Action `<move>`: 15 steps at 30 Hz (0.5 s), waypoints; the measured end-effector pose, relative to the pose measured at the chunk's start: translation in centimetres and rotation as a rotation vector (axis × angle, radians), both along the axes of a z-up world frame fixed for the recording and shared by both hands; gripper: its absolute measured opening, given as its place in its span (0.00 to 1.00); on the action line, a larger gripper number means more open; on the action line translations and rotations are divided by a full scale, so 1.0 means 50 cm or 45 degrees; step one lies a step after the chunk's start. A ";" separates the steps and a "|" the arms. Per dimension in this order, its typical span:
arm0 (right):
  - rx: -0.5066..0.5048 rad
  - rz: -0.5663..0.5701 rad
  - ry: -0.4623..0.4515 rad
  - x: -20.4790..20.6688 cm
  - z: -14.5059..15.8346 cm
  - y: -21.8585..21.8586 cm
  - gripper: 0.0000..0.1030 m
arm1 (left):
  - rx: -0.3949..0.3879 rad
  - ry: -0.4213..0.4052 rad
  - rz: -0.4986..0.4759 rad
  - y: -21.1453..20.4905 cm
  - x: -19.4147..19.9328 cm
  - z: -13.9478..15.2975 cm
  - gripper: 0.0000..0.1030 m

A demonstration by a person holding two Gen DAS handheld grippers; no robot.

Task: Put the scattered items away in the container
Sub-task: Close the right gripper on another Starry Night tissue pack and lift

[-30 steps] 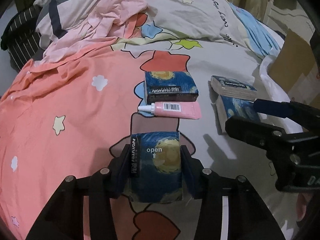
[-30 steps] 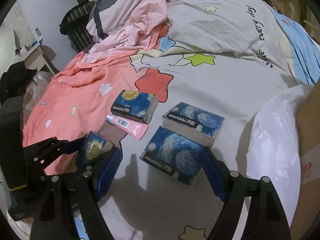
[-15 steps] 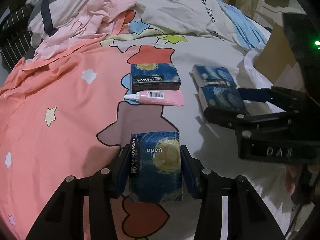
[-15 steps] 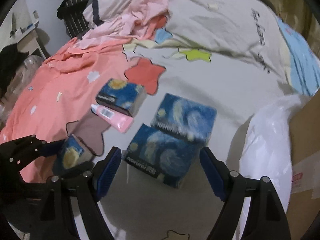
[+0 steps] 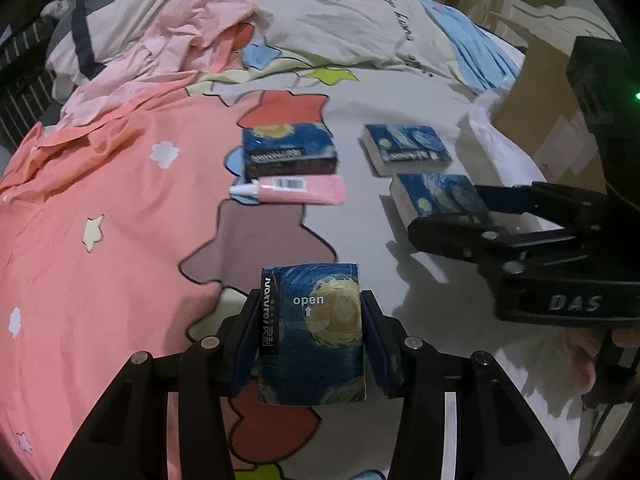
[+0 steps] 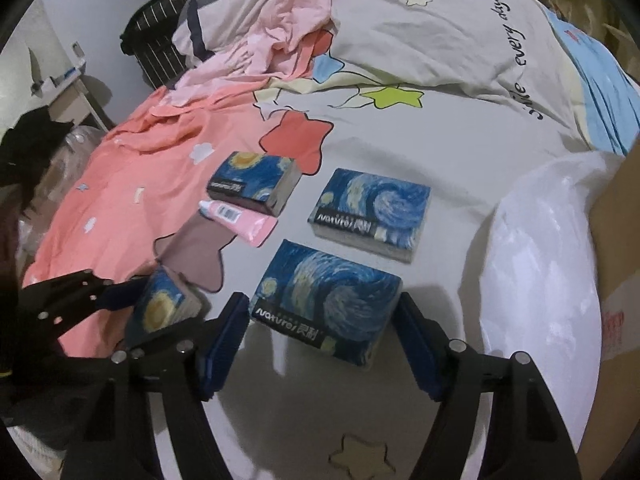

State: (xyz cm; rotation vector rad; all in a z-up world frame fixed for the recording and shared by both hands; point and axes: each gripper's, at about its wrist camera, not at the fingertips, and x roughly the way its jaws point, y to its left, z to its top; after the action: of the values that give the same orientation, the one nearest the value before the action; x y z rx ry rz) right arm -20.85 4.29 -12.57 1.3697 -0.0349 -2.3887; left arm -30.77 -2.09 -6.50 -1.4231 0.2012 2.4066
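Note:
My left gripper [image 5: 310,334] is shut on a small blue starry tissue pack [image 5: 312,332], held just above the bed; it also shows in the right wrist view [image 6: 162,304]. My right gripper [image 6: 320,340] is open, its blue pads on either side of a larger starry tissue pack [image 6: 326,300] that lies on the bed, not touching it. Two more starry packs [image 6: 370,212] [image 6: 254,182] and a pink tube [image 6: 240,220] lie beyond. The white bag [image 6: 540,280] and cardboard box [image 6: 616,260] stand at the right.
The bed has a pink and grey star-patterned cover [image 5: 100,220]. Crumpled pink clothes [image 5: 168,40] and a grey duvet [image 6: 420,32] are piled at the far side. A black striped basket [image 6: 156,48] stands beyond the bed at the left.
My right gripper has moved in around the near large tissue pack. My left gripper still holds its small pack and has drawn back a little.

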 end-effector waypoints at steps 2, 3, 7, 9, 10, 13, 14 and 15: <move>-0.010 0.001 0.013 0.018 0.009 0.010 0.67 | -0.001 0.007 0.004 0.002 0.010 0.001 0.47; -0.012 0.001 0.015 0.024 0.012 0.012 0.67 | -0.004 0.005 -0.003 0.004 0.015 0.000 0.47; -0.011 -0.007 0.035 0.056 0.029 0.028 0.67 | 0.017 0.003 0.008 0.005 0.039 0.003 0.47; -0.004 -0.009 0.048 0.075 0.040 0.034 0.67 | 0.034 0.003 0.007 0.006 0.053 0.005 0.47; -0.004 -0.012 0.051 0.080 0.043 0.037 0.67 | 0.033 0.010 0.014 0.008 0.064 0.005 0.47; -0.009 -0.020 0.061 0.104 0.056 0.050 0.67 | 0.013 0.029 0.013 0.015 0.088 0.005 0.47; -0.008 -0.022 0.064 0.113 0.061 0.053 0.67 | 0.023 0.024 0.005 0.017 0.098 0.006 0.47; -0.008 -0.022 0.069 0.122 0.066 0.056 0.67 | 0.039 0.022 -0.008 0.019 0.107 0.008 0.47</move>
State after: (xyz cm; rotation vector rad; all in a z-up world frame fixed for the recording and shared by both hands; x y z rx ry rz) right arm -14.73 7.07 -9.28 1.3067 -0.0394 -2.4369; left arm -25.43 -1.15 -6.10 -1.3870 0.1720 2.4074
